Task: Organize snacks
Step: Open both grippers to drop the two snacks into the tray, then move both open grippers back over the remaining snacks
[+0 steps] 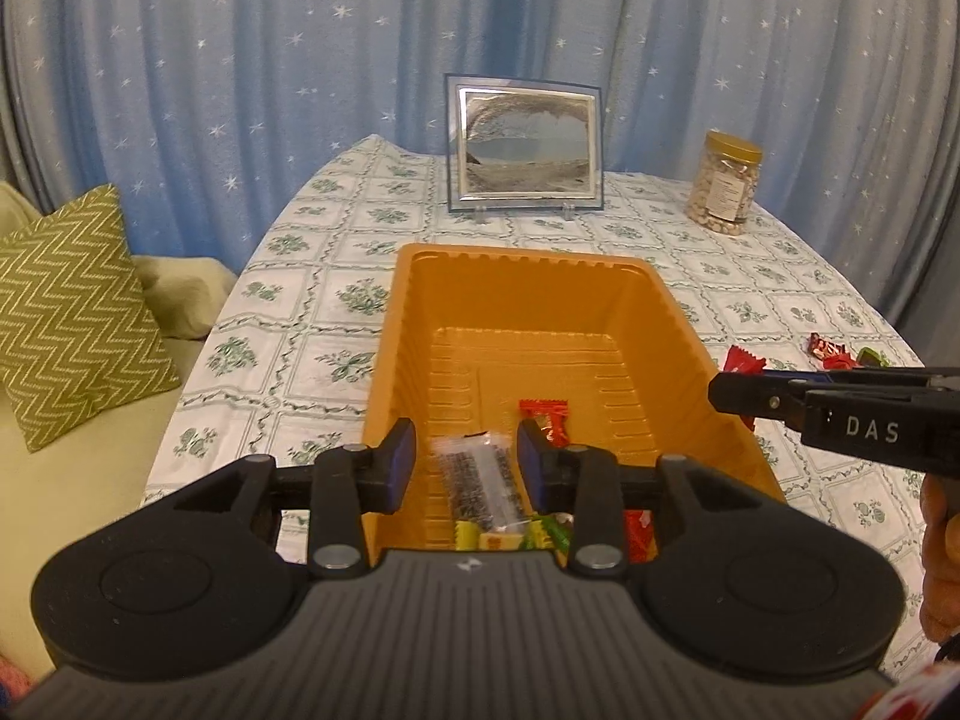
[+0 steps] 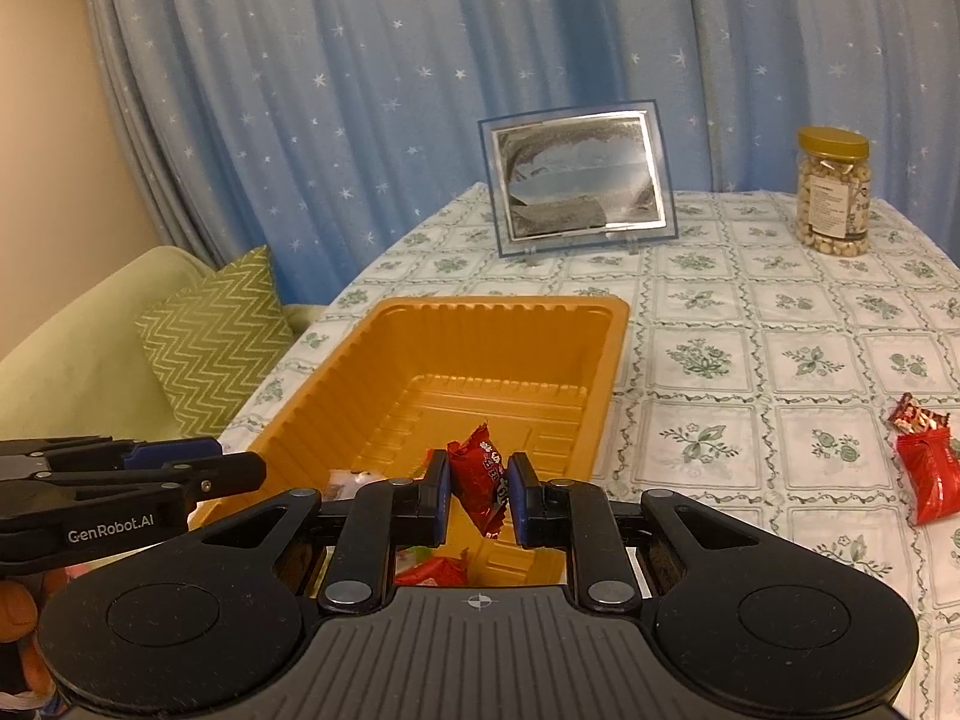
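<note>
Between my right claw [image 2: 479, 495] pads a red candy wrapper [image 2: 480, 477] is pinched, long axis upright, directly above the near end of the orange tray [image 2: 510, 306]. Left claw [image 1: 467, 461] stands parted over a clear sesame bar [image 1: 477, 474], not pressing it.

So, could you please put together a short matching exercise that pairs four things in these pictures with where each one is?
Things:
1. red candy
2. clear packet
3. nut jar
4. picture frame

Places:
A. standing upright beyond the far end of the orange tray
B. far right corner of the table
C. pinched in the right tool
D. lying in the tray between the parted fingers of the left tool

Pairs: 1-C, 2-D, 3-B, 4-A
</note>
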A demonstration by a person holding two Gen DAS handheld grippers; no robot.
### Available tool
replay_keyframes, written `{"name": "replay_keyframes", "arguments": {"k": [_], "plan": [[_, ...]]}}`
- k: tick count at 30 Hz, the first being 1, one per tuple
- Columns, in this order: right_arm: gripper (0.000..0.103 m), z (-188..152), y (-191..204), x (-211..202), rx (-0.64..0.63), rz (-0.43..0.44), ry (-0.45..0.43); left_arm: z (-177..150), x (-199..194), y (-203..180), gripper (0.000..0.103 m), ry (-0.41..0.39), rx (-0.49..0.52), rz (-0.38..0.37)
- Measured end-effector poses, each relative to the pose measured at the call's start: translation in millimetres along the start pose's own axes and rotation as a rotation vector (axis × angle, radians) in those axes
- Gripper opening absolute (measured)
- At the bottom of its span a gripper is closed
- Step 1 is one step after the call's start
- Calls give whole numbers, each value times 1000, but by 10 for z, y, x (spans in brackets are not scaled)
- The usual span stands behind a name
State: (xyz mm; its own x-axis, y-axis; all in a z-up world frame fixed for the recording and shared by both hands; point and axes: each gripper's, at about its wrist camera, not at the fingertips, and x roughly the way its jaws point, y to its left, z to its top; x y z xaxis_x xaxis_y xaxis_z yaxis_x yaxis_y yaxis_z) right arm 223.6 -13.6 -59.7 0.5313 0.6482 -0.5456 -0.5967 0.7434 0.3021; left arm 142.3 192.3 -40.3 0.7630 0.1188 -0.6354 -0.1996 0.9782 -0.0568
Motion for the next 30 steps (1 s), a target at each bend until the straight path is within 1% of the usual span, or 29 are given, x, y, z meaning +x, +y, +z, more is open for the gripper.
{"name": "replay_keyframes", "arguments": {"k": [5,6,7,8,9,10,16,23,28,30], "plan": [[20,-18,96,33,-28,28,7,-13,-29,44,33,-2,-16,4],[25,-23,100,45,-30,33,12,-18,-35,49,34,-2,-18,5],[38,-28,96,51,-27,27,15,-23,-42,53,34,-3,-20,6],[48,-31,85,49,-22,22,10,-25,-48,57,34,-3,-21,7],[63,-31,71,33,-12,22,0,-28,-55,61,35,-4,-22,7],[65,-28,52,11,1,25,-13,-33,-65,64,35,-5,-25,8],[65,-42,-29,-105,25,-5,-24,-40,-146,64,39,-10,-46,10],[65,-98,-31,-381,33,-36,-54,-27,-330,-36,43,-18,-60,6],[65,-166,-44,-674,56,-73,-80,-27,-495,-169,50,-24,-60,-1],[65,-200,-66,-792,72,-91,-83,-34,-565,-235,55,-27,-58,-8]]}}
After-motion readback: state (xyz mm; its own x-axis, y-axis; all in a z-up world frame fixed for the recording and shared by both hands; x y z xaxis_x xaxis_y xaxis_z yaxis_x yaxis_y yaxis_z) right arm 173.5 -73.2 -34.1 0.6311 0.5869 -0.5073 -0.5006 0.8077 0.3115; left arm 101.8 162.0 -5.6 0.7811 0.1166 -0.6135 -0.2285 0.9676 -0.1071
